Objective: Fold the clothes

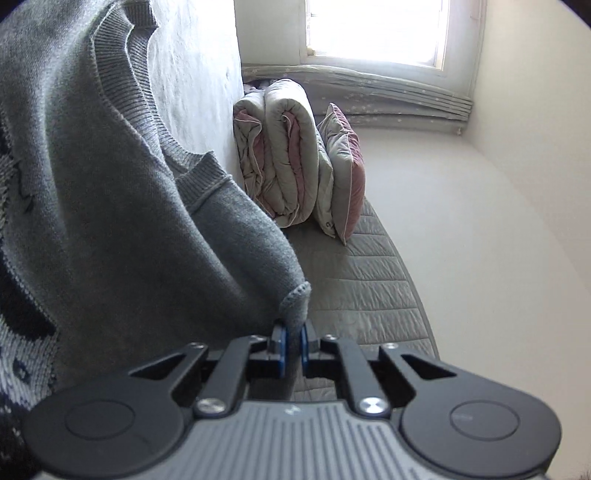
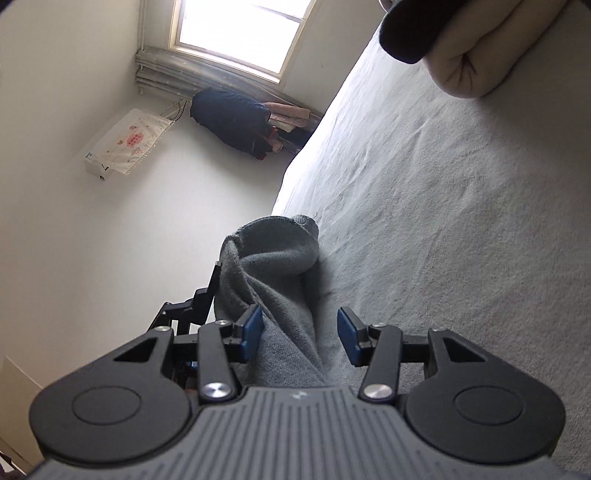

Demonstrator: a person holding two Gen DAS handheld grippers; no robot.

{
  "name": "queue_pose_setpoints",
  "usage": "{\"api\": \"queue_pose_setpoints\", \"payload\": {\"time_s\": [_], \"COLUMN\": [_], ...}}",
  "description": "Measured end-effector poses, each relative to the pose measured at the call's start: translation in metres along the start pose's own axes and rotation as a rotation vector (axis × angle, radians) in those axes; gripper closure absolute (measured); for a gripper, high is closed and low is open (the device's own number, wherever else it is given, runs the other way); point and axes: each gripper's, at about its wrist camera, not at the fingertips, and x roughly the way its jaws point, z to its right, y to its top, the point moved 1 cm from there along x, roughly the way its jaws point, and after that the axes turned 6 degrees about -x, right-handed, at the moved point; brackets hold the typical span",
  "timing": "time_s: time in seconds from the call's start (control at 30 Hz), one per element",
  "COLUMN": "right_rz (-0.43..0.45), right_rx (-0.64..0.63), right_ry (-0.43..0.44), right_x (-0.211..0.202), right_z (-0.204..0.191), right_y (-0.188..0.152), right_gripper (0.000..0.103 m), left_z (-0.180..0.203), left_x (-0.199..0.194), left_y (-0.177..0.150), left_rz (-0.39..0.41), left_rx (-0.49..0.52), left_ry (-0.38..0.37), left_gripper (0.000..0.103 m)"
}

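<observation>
Left gripper (image 1: 294, 341) pinching a bunched fold of the grey sweater (image 1: 122, 221), blue pads (image 1: 281, 350) pressed tight on the knit from both sides. Sweater draping up and away from the pinch, filling the left half of the left wrist view, ribbed neckline (image 1: 125, 92) showing near the top, dark and white pattern running along the left edge. Lying against the pale bedsheet (image 1: 195, 74) behind it.

Right gripper (image 2: 300, 338) standing spread, blue pads (image 2: 252, 334) apart. Twisted end of the sweater (image 2: 273, 266) lying between the jaws; left pad touching or just beside the cloth, right pad clear of it with sheet showing in the gap. Not gripping. Cloth resting on the bedsheet (image 2: 443, 221), close to the bed's edge. Black fingers of the left gripper (image 2: 207, 295) poking out just left of the cloth there.

Person's hand (image 2: 469, 70) with a dark sleeve (image 2: 410, 29) sitting top right in the right wrist view, over the sheet.

Folded quilt (image 1: 284, 155) and pillow (image 1: 347, 173) stacked at the far end, on a grey quilted mattress cover (image 1: 369, 288). Window (image 1: 376, 29) bright behind them. Dark bundle (image 2: 229, 118) below the window (image 2: 240, 33) in the right wrist view, wall unit with a white cover (image 2: 125, 144) beside it.
</observation>
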Motion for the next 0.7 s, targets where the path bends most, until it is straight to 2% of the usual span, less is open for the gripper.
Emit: {"api": "queue_pose_setpoints", "payload": {"time_s": [0.2,0.33,0.37,0.47,0.5,0.53,0.57,0.67,0.7], "right_rz": [0.025,0.018,0.012,-0.007,-0.013,-0.018,-0.023,-0.016,-0.005], "right_rx": [0.104,0.112,0.100,0.065,0.051,0.035,0.019,-0.024,-0.031], "right_ry": [0.018,0.035,0.030,0.015,0.008,-0.002,-0.011,-0.052,-0.062], "right_x": [-0.012,-0.013,-0.012,-0.009,-0.008,-0.006,-0.004,-0.001,-0.003], "right_z": [0.009,0.006,0.004,-0.003,-0.005,-0.007,-0.009,-0.013,-0.014], "right_y": [0.003,0.004,0.004,0.004,0.004,0.004,0.004,0.004,0.005], "right_gripper": [0.053,0.051,0.051,0.052,0.060,0.080,0.089,0.096,0.097], "left_z": [-0.016,-0.025,-0.025,-0.020,-0.018,-0.015,-0.012,-0.003,0.004], "left_x": [0.016,0.022,0.024,0.030,0.032,0.035,0.036,0.043,0.044], "left_y": [-0.002,-0.003,-0.002,0.000,0.001,0.002,0.004,0.009,0.012], "left_rz": [0.039,0.064,0.066,0.068,0.067,0.060,0.049,0.012,0.000], "left_rx": [-0.133,-0.170,-0.164,-0.101,-0.070,-0.037,-0.012,0.064,0.107], "left_ry": [-0.158,-0.178,-0.159,-0.013,0.046,0.100,0.139,0.251,0.289], "left_gripper": [0.096,0.096,0.096,0.095,0.095,0.095,0.095,0.089,0.081]}}
